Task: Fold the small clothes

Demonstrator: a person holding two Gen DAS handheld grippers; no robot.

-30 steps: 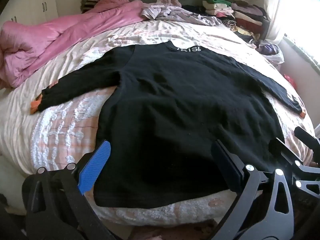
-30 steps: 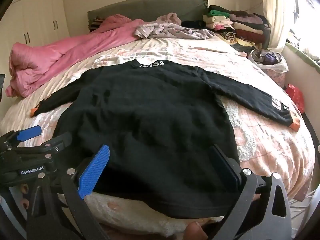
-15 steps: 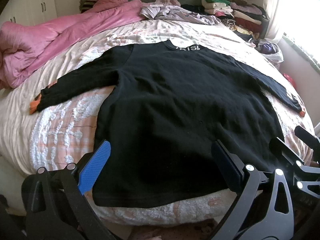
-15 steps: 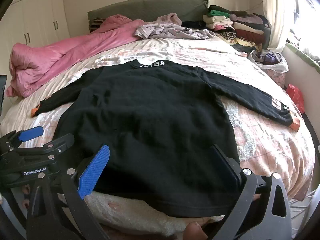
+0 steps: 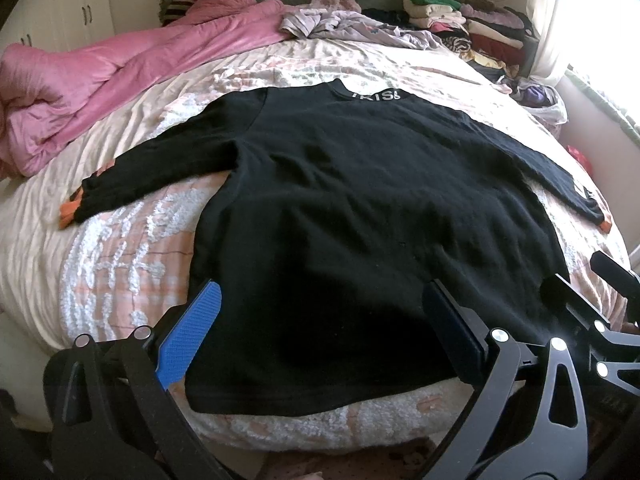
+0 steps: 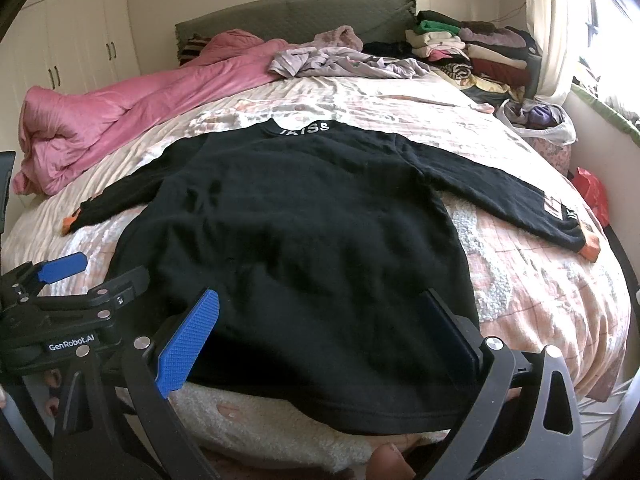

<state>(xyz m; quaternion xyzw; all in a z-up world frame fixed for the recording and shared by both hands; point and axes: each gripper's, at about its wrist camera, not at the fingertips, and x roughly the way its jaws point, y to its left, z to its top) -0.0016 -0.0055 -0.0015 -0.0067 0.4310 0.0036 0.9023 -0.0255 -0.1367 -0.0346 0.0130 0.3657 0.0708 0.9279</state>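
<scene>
Both tools, my left tool (image 5: 316, 332) and right tool (image 6: 320, 328), gape wide and empty over the near hem; the sweater (image 5: 360, 208) lies flat on the bed (image 5: 120, 248), collar far, each tool nearest its own sleeve.

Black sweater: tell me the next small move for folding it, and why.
Probably bring the left tool to the left sleeve's orange cuff and pinch it, to fold that sleeve across the body. The black sweater lies flat on the bed, both sleeves spread out, and both tools are open, holding nothing.
</scene>
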